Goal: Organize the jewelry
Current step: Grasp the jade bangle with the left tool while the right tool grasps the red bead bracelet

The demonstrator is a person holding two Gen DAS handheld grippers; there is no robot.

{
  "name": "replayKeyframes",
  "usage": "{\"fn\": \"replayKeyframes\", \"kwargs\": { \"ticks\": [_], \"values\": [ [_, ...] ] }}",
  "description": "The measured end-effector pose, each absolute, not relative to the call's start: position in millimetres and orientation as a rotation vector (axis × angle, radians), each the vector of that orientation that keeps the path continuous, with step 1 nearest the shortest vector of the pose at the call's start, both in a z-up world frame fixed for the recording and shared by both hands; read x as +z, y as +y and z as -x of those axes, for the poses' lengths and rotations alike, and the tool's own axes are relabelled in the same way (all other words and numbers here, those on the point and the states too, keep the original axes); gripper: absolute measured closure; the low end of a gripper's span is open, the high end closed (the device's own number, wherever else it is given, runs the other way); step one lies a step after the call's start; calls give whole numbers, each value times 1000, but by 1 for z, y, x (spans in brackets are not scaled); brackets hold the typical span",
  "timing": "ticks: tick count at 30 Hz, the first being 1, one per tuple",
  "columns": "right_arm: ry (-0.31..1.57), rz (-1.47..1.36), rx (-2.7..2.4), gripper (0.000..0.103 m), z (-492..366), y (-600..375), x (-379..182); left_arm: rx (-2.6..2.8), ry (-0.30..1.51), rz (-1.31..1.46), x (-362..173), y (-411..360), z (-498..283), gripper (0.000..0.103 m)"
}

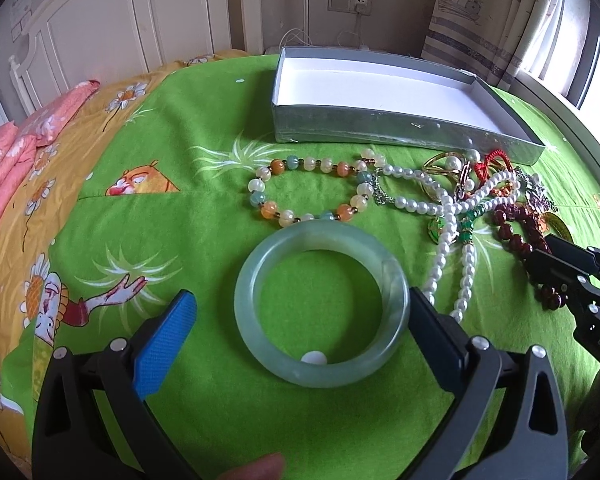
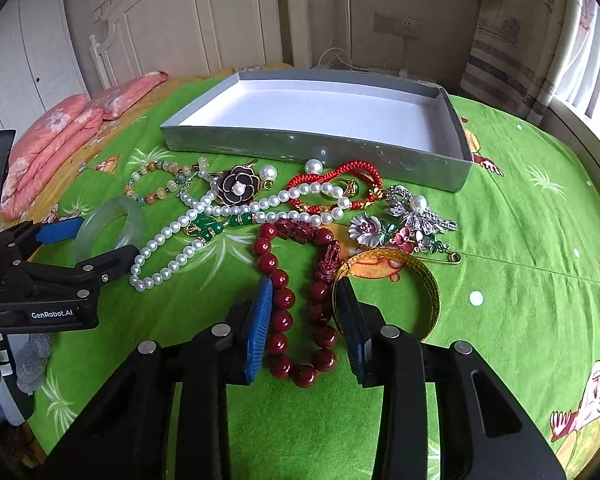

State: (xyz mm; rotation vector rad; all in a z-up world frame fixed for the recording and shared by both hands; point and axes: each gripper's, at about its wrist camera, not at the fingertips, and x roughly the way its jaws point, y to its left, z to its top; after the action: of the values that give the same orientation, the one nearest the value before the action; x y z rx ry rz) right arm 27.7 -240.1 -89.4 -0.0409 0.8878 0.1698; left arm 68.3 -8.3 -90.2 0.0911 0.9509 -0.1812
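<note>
A dark red bead bracelet (image 2: 281, 322) lies on the green bedspread, and both its strands run between the pads of my right gripper (image 2: 304, 282), which touch its sides. The left wrist view shows the same beads (image 1: 512, 232) under that gripper (image 1: 540, 250). My left gripper (image 1: 300, 294) is open and straddles a pale green jade bangle (image 1: 320, 236). Its right finger rests against the rim, while the blue left pad (image 1: 168, 332) stands apart from it. From the right wrist, the bangle (image 2: 134, 220) sits inside the left gripper (image 2: 106, 238). An empty grey box (image 1: 380, 128) (image 2: 300, 148) stands behind the jewelry.
Around the beads lie a pearl necklace (image 2: 220, 210), a pastel bead bracelet (image 1: 308, 188), a red cord bracelet (image 2: 340, 172), a gold bangle (image 2: 428, 280), a black flower brooch (image 2: 236, 188) and silver brooches (image 2: 416, 212). Pink pillows (image 2: 60, 132) lie left. A person's fingertip (image 1: 256, 468) shows below.
</note>
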Motion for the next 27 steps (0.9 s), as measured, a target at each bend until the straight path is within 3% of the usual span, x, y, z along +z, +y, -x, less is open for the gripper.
{"fn": "replayKeyframes", "kwargs": {
  "ticks": [14, 17, 20, 27],
  "values": [
    [898, 138, 189, 62, -37, -228, -92, -201, 979, -105, -88, -10, -73, 4],
    [881, 128, 190, 73, -34, -230, -91, -198, 946, -111, -84, -13, -68, 24],
    [861, 90, 198, 85, -30, -237, -89, -200, 940, -96, -84, -12, -67, 25],
    [849, 34, 219, 87, -22, -245, -84, -209, 933, -71, -83, -7, -64, 25]
  ]
}}
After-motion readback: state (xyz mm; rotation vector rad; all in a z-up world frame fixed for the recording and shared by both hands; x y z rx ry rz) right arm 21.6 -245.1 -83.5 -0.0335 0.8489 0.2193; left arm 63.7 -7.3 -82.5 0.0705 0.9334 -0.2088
